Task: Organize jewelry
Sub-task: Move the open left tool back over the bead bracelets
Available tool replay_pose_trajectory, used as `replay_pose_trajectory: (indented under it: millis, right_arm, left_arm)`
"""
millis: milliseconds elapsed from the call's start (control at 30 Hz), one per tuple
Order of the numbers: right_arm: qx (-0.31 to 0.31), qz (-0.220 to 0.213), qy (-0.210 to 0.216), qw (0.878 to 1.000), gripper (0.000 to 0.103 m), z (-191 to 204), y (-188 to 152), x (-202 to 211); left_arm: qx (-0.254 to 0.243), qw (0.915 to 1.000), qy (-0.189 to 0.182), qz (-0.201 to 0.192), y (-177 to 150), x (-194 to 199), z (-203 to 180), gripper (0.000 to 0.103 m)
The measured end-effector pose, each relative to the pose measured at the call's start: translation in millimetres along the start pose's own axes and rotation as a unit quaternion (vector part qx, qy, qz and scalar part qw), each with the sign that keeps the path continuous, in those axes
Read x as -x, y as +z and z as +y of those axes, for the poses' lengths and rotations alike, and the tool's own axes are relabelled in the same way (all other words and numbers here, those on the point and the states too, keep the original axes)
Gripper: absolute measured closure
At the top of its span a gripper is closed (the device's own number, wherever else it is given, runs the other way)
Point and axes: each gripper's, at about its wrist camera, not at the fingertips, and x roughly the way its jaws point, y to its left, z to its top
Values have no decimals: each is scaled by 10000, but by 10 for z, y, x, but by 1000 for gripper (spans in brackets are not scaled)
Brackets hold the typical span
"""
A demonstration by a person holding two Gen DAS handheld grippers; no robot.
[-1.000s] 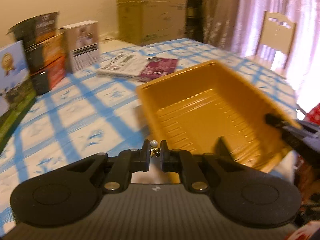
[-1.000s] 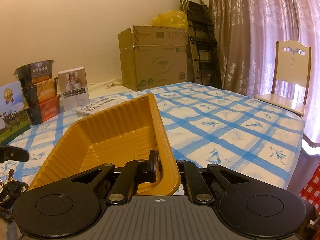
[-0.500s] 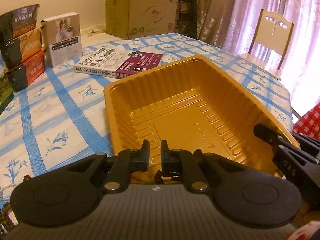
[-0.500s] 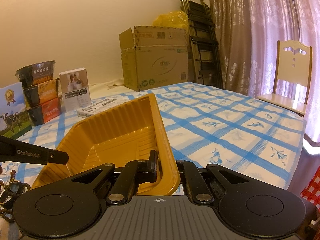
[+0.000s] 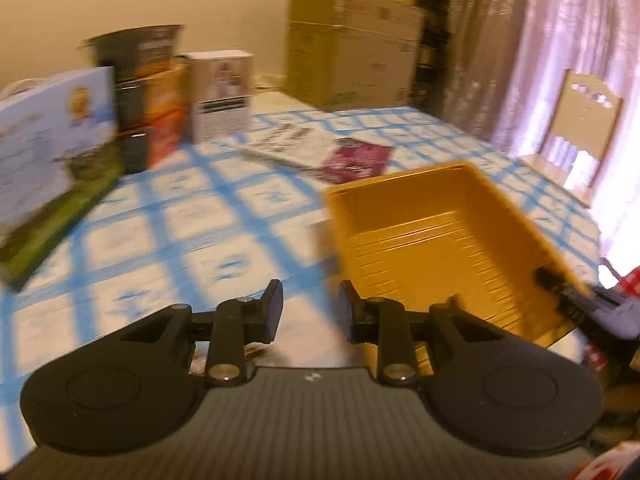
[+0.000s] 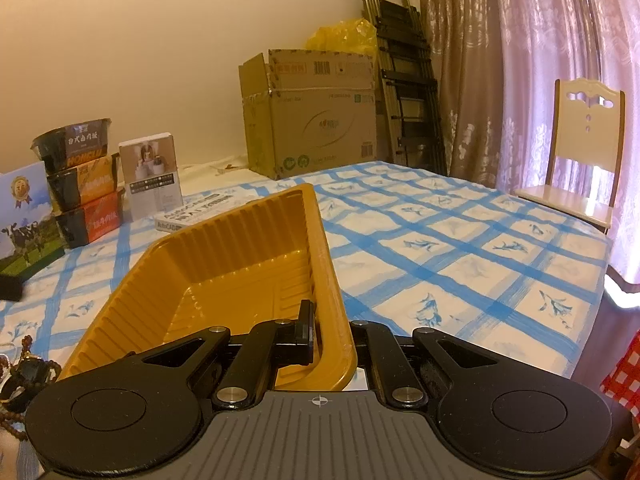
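Note:
An orange plastic tray (image 6: 240, 264) lies on the blue-checked tablecloth; it also shows in the left wrist view (image 5: 440, 216). My right gripper (image 6: 332, 336) is shut on the tray's near right wall, one finger inside and one outside. My left gripper (image 5: 310, 304) is open and empty, above the cloth just left of the tray's near corner. A pile of dark beads and jewelry (image 6: 24, 376) lies on the cloth at the left of the tray. The left wrist view is blurred by motion.
Stacked noodle bowls (image 6: 80, 184), a white box (image 6: 154, 174), a milk carton (image 6: 24, 216) and a book (image 6: 200, 212) stand at the table's far left. A cardboard box (image 6: 312, 112), a folded ladder and a chair (image 6: 580, 148) stand beyond the table.
My left gripper held a small pearl piece, moved over the tray, then opened and swung back left, now empty. The right gripper has kept its hold on the tray.

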Motion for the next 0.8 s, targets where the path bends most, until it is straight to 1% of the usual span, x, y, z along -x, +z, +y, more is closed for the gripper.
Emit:
replay_pose_trajectory:
  millis: [167, 300, 400, 533, 667, 800]
  right_arm:
    - [-25, 7, 21, 10000, 97, -25, -5, 74]
    - [-21, 10, 8, 10000, 97, -34, -9, 141]
    - [-12, 24, -4, 10000, 97, -49, -10, 213]
    - [2, 67, -45, 10000, 97, -96, -8, 289]
    - [-43, 103, -82, 9999, 97, -150, -6, 322]
    - [-66, 111, -90, 9999, 97, -162, -4, 336]
  left_arm:
    - [88, 9982, 577, 140, -209, 364, 414, 76]
    - [321, 9961, 786, 229, -411, 576, 593, 76]
    - [446, 9952, 800, 342, -553, 630, 620, 76]
    - [492, 9953, 692, 469, -677, 604, 583, 76]
    - [494, 9957, 581, 528, -692, 505, 519, 76]
    - [369, 9964, 526, 561, -649, 348, 458, 76]
